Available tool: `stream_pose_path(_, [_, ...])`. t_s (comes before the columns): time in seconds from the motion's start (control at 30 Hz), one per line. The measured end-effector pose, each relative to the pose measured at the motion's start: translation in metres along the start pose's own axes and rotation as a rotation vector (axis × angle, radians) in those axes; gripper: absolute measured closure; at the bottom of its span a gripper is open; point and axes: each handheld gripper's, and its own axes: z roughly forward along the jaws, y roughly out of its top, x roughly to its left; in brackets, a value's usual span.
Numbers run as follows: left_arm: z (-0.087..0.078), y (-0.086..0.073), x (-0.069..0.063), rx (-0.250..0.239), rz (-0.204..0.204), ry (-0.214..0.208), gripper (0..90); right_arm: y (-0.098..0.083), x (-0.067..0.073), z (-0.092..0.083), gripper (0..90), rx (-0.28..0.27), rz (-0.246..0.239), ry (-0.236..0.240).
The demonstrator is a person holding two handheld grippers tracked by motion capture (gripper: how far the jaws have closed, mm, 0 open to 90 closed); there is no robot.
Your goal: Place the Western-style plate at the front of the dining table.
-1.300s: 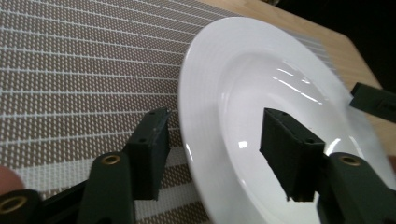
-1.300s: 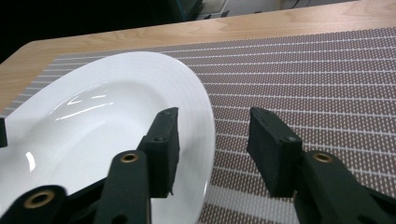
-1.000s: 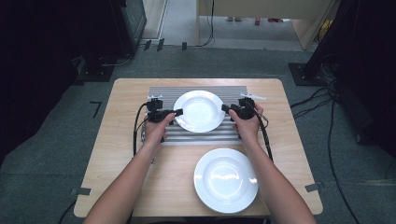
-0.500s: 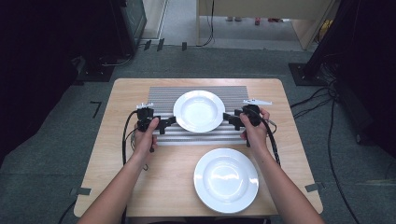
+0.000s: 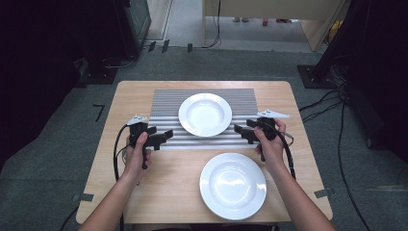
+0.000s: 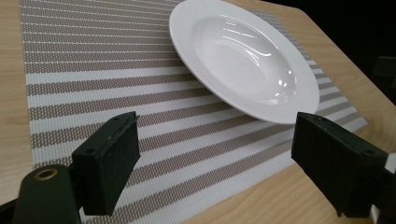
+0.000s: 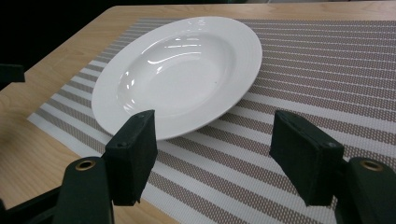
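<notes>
Plate number one [image 5: 205, 114] is sitting flat in the middle of the striped placemat [image 5: 166, 103], and it looks like that was the whole point: the mat marks the spot, and the dish is centred on it with stripes showing on every side. Both claws are off it now. The left claw [image 5: 165, 137] hangs over the mat's near left corner with its jaws spread and nothing between them; in the left gripper view you just see mat between the pads and the plate [image 6: 245, 58] up ahead, well clear. The right claw [image 5: 242, 131] is just beside the plate's right rim, not touching. Its jaws have just been opening and stand apart, empty, with the rim [image 7: 180, 74] lying beyond them in the right gripper view. Coming at it from both sides makes sense to me, a wide shallow dish stays level that way. The second white plate [image 5: 233, 185] rests on the bare wooden surface [image 5: 144, 192] nearer the person, close to the right forearm, so my guess is it's next in line.
</notes>
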Motion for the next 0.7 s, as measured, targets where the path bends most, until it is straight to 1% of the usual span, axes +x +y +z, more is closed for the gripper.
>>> stream_pose_path(0.07, [-0.003,-0.002,-0.001,-0.003,0.005,0.0,15.3,-0.002,0.0,-0.003,32.3,0.001,-0.003,-0.003])
stream_pose_path(0.1, [-0.012,-0.006,-0.003,-0.016,0.015,0.006,15.3,-0.005,0.001,-0.009,32.2,-0.004,0.0,-0.005])
stream_pose_path(0.17, [-0.02,-0.01,-0.004,-0.025,0.025,0.006,13.9,-0.008,0.0,-0.014,32.2,-0.006,0.0,-0.008])
stream_pose_path(0.27, [-0.031,-0.016,-0.006,-0.035,0.024,0.001,13.9,-0.013,-0.001,-0.024,32.2,-0.012,0.007,-0.008])
stream_pose_path(0.33, [-0.038,-0.019,-0.008,-0.041,0.04,0.016,13.9,-0.017,-0.001,-0.03,32.2,-0.014,0.001,-0.012])
stream_pose_path(0.37, [-0.038,-0.019,-0.008,-0.041,0.04,0.016,13.9,-0.017,-0.001,-0.03,32.2,-0.014,0.001,-0.012])
stream_pose_path(0.4, [-0.046,-0.022,-0.008,-0.045,0.046,0.013,13.9,-0.02,-0.002,-0.038,32.0,-0.018,0.004,-0.012])
stream_pose_path(0.53, [-0.058,-0.028,-0.009,-0.058,0.06,0.031,13.7,-0.026,-0.004,-0.053,31.1,-0.029,0.008,-0.018])
stream_pose_path(0.6, [-0.065,-0.033,-0.008,-0.064,0.057,0.028,12.7,-0.029,-0.006,-0.061,30.9,-0.039,0.015,-0.021])
stream_pose_path(0.63, [-0.068,-0.035,-0.007,-0.069,0.055,0.033,12.1,-0.031,-0.007,-0.066,30.9,-0.044,0.018,-0.024])
stream_pose_path(0.7, [-0.075,-0.04,-0.005,-0.075,0.055,0.059,11.5,-0.034,-0.009,-0.075,30.8,-0.053,0.025,-0.03])
